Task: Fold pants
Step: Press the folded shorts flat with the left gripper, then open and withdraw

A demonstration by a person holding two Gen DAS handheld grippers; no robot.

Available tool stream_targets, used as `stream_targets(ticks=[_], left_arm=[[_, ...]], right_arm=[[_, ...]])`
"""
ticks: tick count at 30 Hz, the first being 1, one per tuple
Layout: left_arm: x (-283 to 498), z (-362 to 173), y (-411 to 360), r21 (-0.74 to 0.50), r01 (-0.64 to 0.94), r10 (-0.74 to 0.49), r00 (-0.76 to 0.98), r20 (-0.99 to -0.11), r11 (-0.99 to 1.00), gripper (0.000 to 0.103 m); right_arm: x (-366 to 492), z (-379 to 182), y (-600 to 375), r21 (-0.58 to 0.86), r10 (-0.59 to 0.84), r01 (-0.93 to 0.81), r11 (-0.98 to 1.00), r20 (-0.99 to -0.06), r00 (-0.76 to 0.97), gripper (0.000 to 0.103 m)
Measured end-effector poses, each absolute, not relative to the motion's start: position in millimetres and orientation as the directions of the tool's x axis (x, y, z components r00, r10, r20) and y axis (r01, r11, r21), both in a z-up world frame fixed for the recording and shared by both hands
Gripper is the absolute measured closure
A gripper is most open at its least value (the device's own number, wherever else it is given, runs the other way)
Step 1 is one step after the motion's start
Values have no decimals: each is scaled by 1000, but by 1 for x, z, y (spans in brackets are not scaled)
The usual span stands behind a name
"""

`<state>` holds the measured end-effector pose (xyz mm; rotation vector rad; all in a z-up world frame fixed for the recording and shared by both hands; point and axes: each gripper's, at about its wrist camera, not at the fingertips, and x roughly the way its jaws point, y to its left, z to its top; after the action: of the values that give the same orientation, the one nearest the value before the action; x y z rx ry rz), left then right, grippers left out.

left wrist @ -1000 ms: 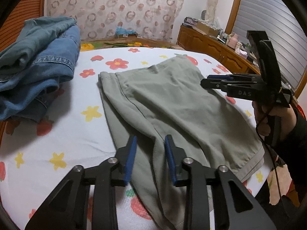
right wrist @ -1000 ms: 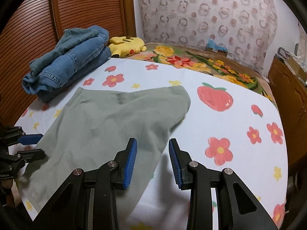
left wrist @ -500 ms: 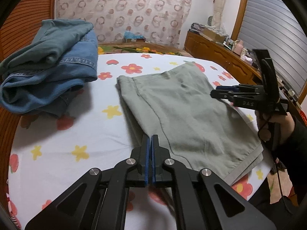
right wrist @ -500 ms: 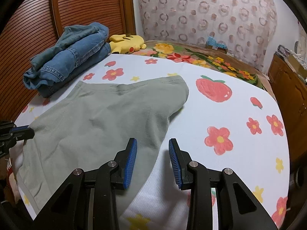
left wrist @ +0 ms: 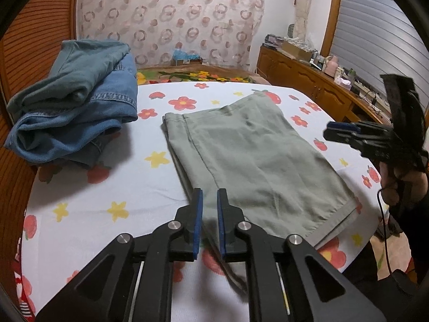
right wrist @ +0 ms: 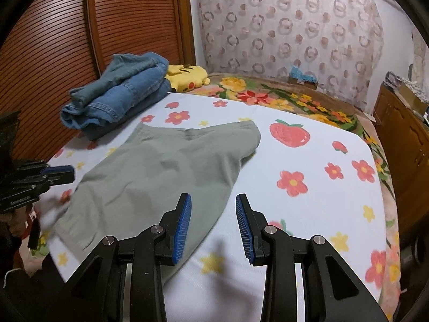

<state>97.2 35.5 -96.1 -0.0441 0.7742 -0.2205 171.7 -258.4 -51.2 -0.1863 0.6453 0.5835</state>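
Note:
Grey-green pants (left wrist: 254, 155) lie folded flat on the flowered bed sheet (left wrist: 93, 193). My left gripper (left wrist: 209, 196) hovers over their near left edge. Its jaws are opening to a narrow gap and hold nothing. In the right wrist view the pants (right wrist: 166, 177) spread out to the left. My right gripper (right wrist: 213, 198) stands open above their right border, with only bare sheet (right wrist: 308, 214) between its fingers. Each gripper shows in the other's view: the right gripper (left wrist: 331, 131) at the right side, held by a hand, and the left gripper (right wrist: 67, 173) at the left side.
A pile of folded blue jeans (left wrist: 80, 107) sits at the back left of the bed, with a yellow plush toy (right wrist: 187, 77) beside it. A ribbed wooden headboard (right wrist: 107, 26) stands behind. A wooden dresser (left wrist: 308, 80) with clutter runs along the right wall.
My left gripper shut, then parted slightly, and drew back a little from the pants. My right gripper shifted to the right, so the pants' edge now lies under its left finger.

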Motion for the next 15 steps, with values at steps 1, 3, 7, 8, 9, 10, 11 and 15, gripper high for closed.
stream_targets(ticks=[1, 3, 7, 8, 9, 10, 11, 15], left_arm=[[96, -95, 34, -117, 184, -213, 696, -686, 976, 91], [95, -92, 30, -109, 190, -213, 701, -681, 976, 87], [93, -89, 24, -86, 193, -199, 708, -677, 977, 76], [93, -89, 23, -80, 190, -193, 711, -677, 979, 73], [92, -89, 22, -78, 189, -192, 713, -675, 979, 69], [93, -89, 22, -82, 192, -196, 712, -674, 978, 65], [93, -89, 21, -84, 194, -199, 712, -674, 977, 62], [91, -89, 17, -78, 206, -204, 713, -670, 976, 59]], right_arm=[[168, -51, -260, 12, 452, -563, 826, -610, 651, 67], [161, -53, -265, 11, 446, -552, 834, -603, 661, 67], [150, -50, -275, 26, 453, -543, 839, -585, 673, 67], [147, -49, -276, 23, 452, -540, 841, -578, 679, 67], [144, -48, -277, 18, 449, -537, 843, -573, 686, 67], [142, -49, -279, 14, 445, -533, 846, -570, 691, 67], [139, -49, -280, 13, 443, -531, 847, -570, 692, 67], [129, -52, -284, 5, 434, -524, 852, -567, 700, 67]])
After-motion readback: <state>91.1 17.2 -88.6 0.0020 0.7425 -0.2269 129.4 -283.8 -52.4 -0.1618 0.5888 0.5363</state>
